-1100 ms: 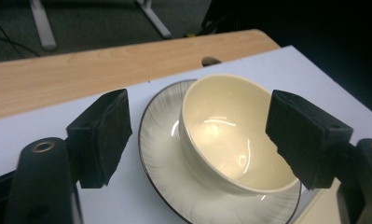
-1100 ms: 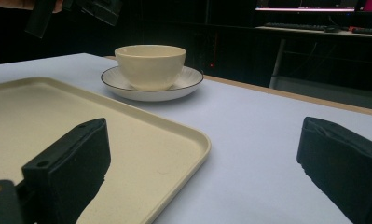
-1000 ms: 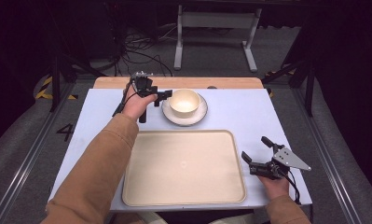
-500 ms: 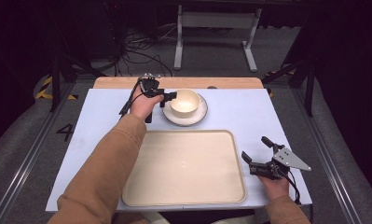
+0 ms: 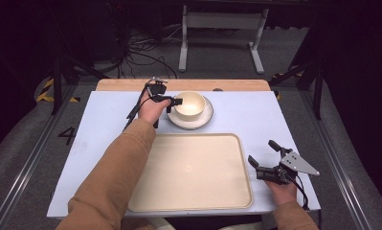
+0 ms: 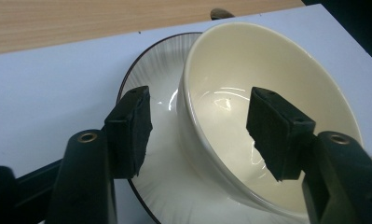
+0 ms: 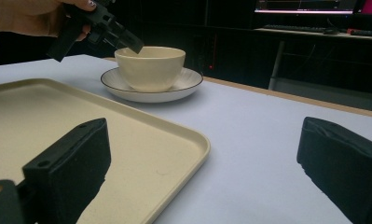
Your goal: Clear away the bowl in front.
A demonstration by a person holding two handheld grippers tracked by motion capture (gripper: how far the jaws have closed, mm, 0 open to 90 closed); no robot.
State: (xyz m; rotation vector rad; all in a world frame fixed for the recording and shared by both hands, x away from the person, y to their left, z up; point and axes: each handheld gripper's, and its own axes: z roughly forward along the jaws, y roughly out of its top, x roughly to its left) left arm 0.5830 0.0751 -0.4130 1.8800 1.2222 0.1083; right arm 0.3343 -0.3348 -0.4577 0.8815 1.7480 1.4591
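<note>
Left gripper (image 5: 175, 102) straddles the near rim of the cream bowl (image 5: 189, 104), jaws closing in but not yet touching it. Bowl sits on a saucer (image 5: 202, 120) near the tabletop's (image 5: 102, 124) far edge. Right gripper (image 5: 264, 159) rests jaws apart, empty, beside the tray (image 5: 193, 172) at the near right corner.

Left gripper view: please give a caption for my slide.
Open left gripper straddles the cream ceramic bowl's rim.

One bowl (image 5: 189, 104), one plate (image 5: 204, 120), one tray (image 5: 191, 172), two grippers: left gripper (image 5: 173, 102), right gripper (image 5: 264, 154).
</note>
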